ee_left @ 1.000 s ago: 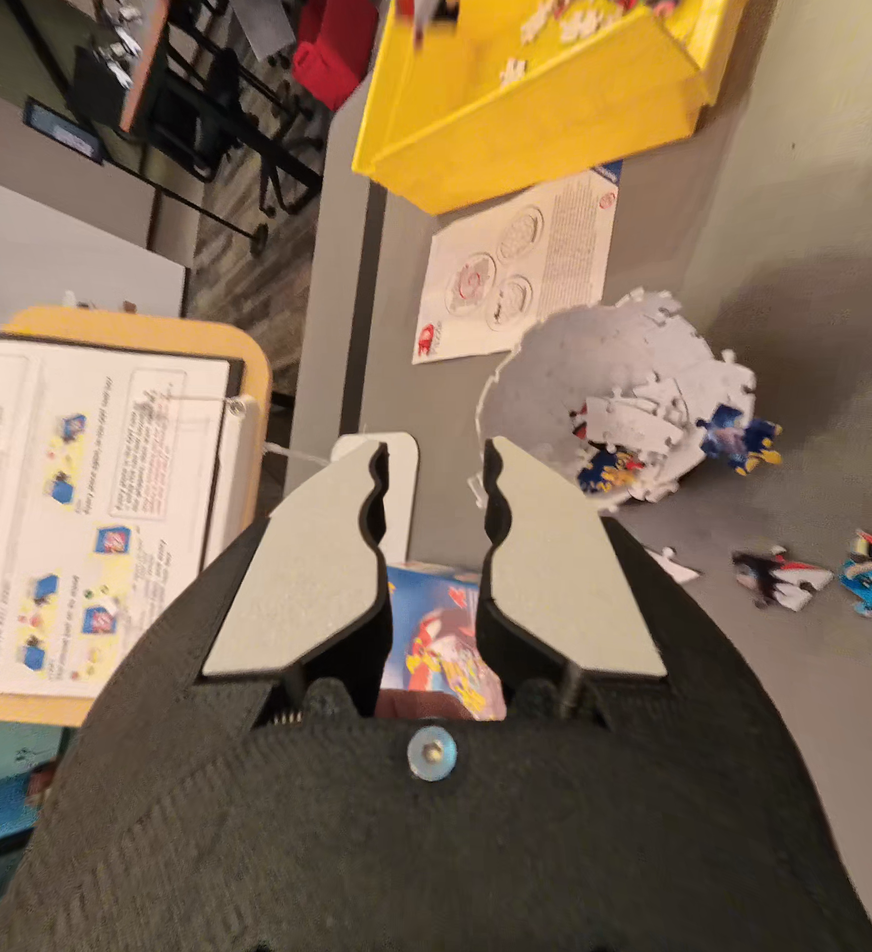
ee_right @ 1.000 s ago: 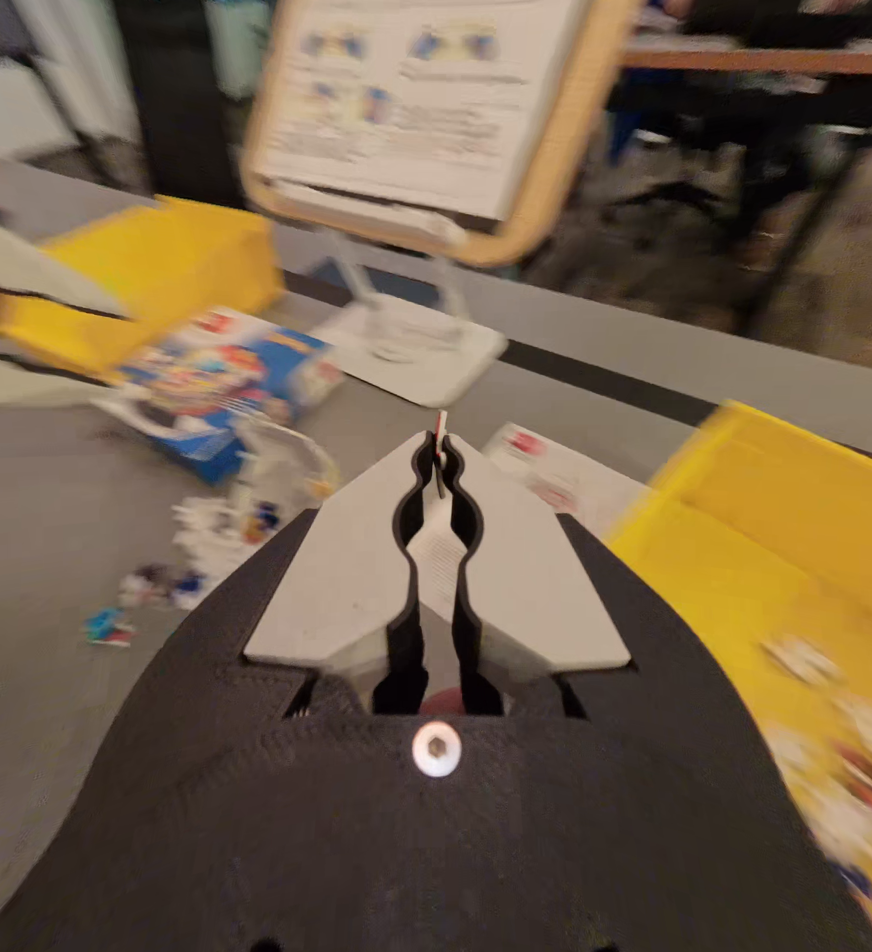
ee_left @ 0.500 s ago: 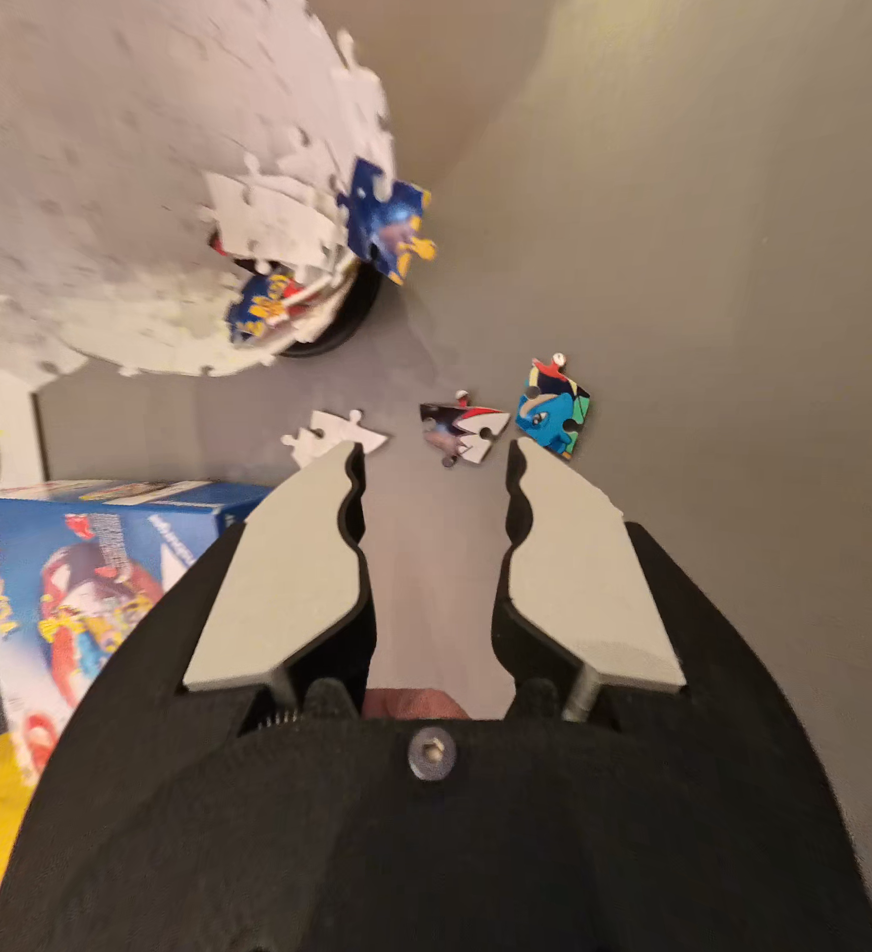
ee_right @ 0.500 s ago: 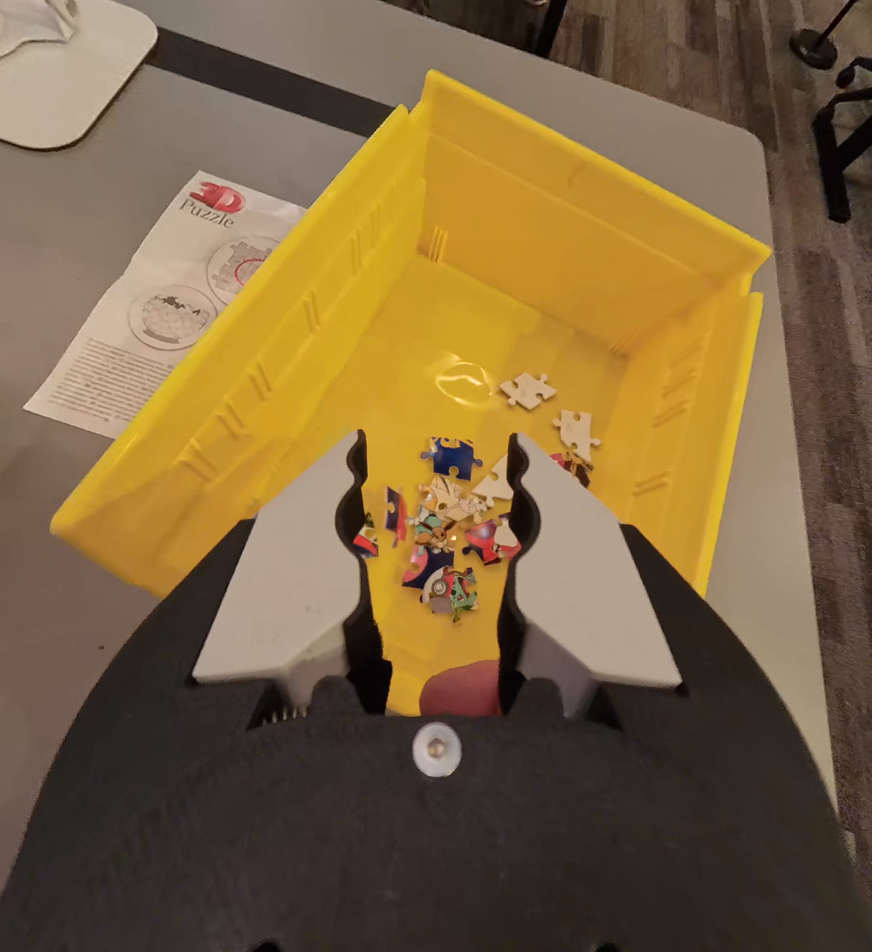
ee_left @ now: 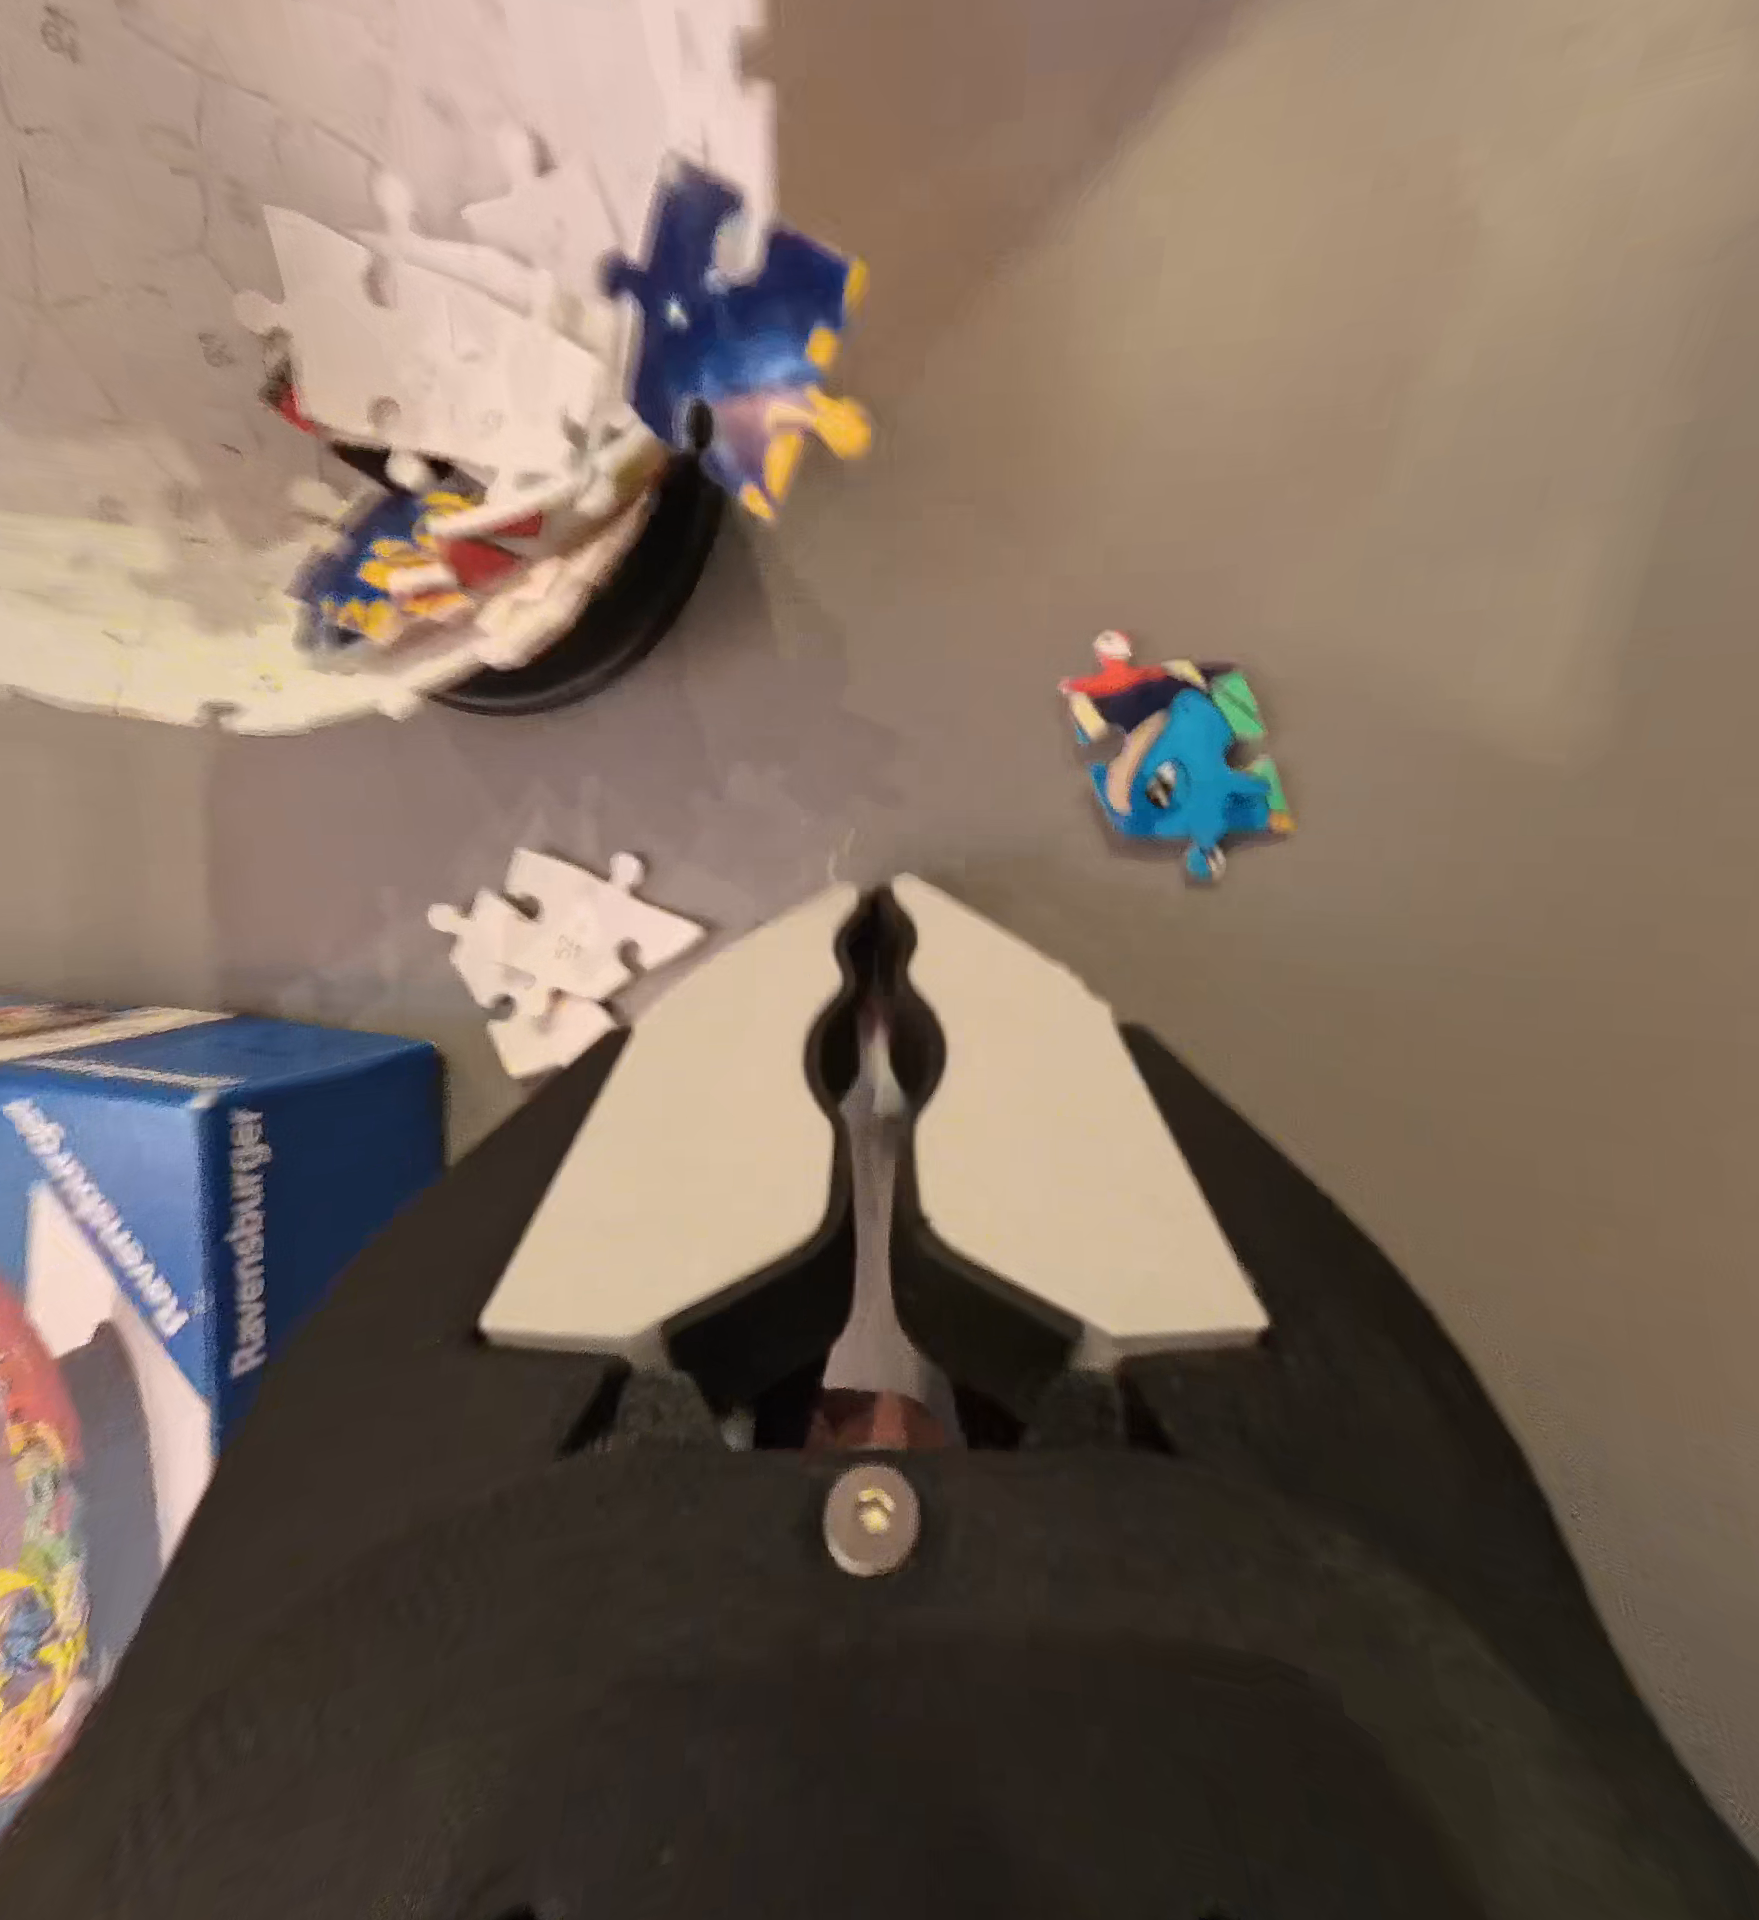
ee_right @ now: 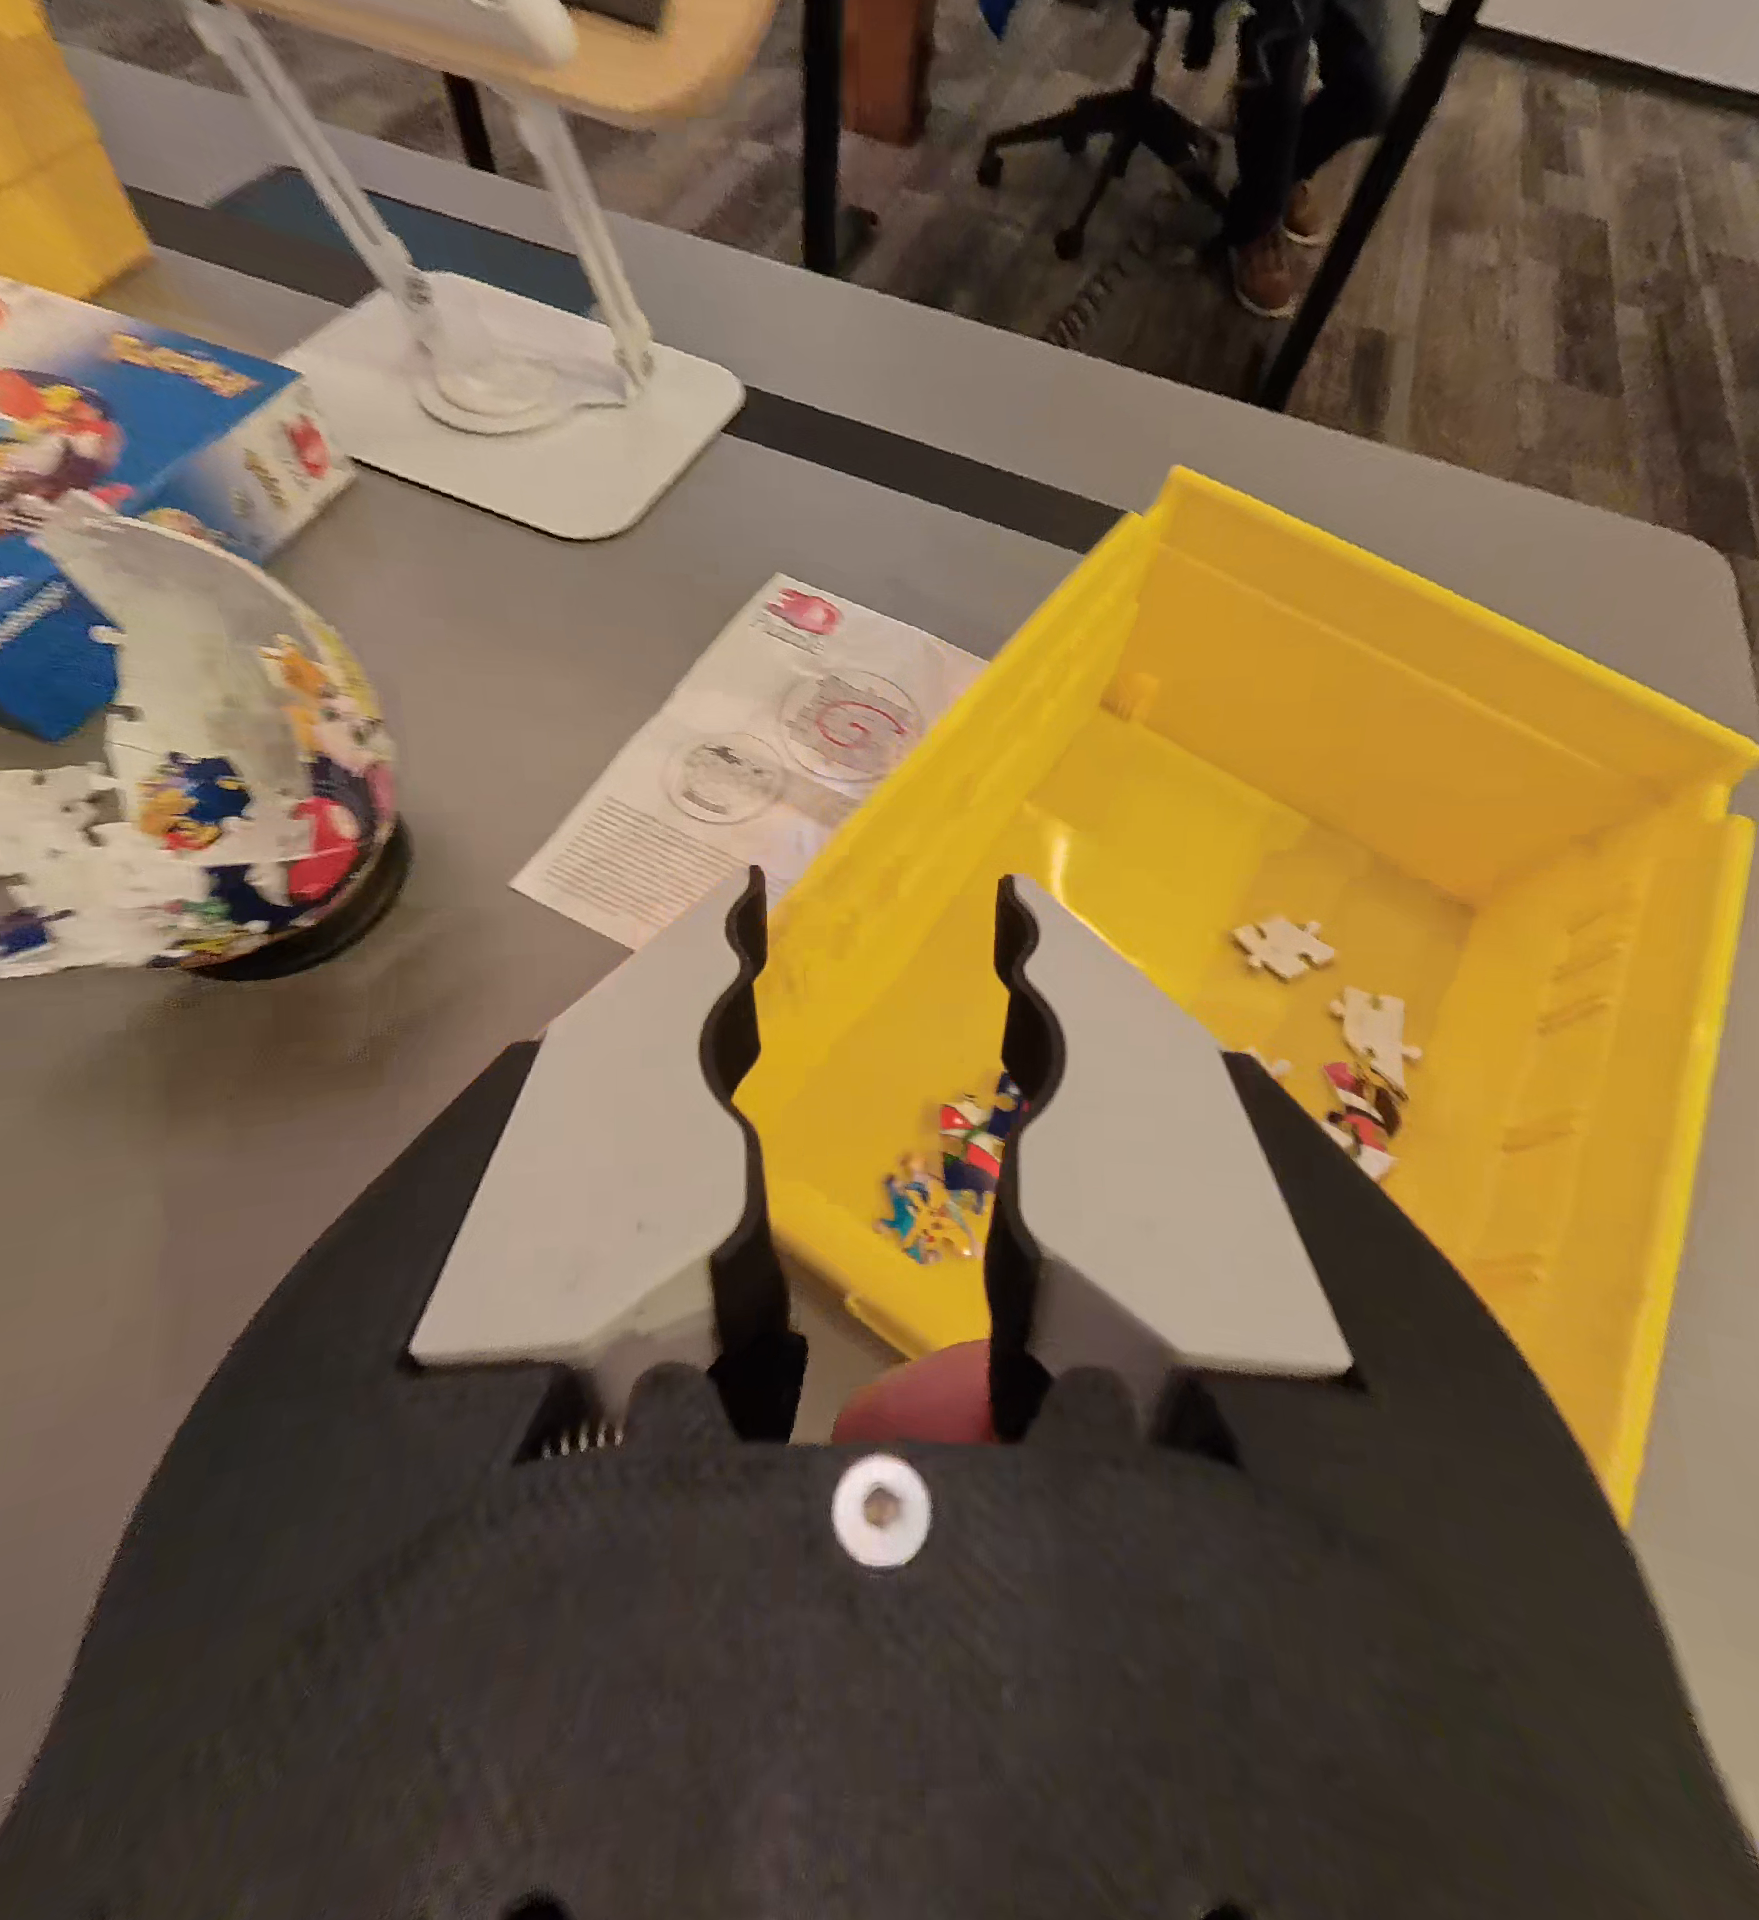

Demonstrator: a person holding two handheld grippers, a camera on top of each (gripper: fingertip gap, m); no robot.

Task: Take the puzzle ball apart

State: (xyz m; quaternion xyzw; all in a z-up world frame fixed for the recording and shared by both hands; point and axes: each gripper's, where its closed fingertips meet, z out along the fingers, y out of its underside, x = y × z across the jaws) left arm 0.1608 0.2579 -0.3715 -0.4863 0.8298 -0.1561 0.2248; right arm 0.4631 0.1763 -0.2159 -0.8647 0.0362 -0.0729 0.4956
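One grey table (ee_right: 231,1143): left claw (ee_left: 876,906) pinches puzzle piece (ee_left: 877,1195), right claw (ee_right: 880,896) gapes wide.

The puzzle ball (ee_right: 231,790) is white on its inner side and printed outside in blue, red, yellow and white, on a black stand (ee_right: 335,925). Loose on the grey table (ee_left: 1477,520) lie a white-backed piece (ee_left: 553,951) and a bright blue piece (ee_left: 1181,764) with red and green patches. The box (ee_left: 158,1226) is blue with multicoloured cartoon art. The bin (ee_right: 1374,790) is plain yellow, holding white and multicoloured pieces (ee_right: 942,1174). The leaflet (ee_right: 761,758) is white with grey print and red marks. Both grippers, the left gripper (ee_left: 875,904) and the right gripper (ee_right: 875,894), have pale grey fingers on black bodies.
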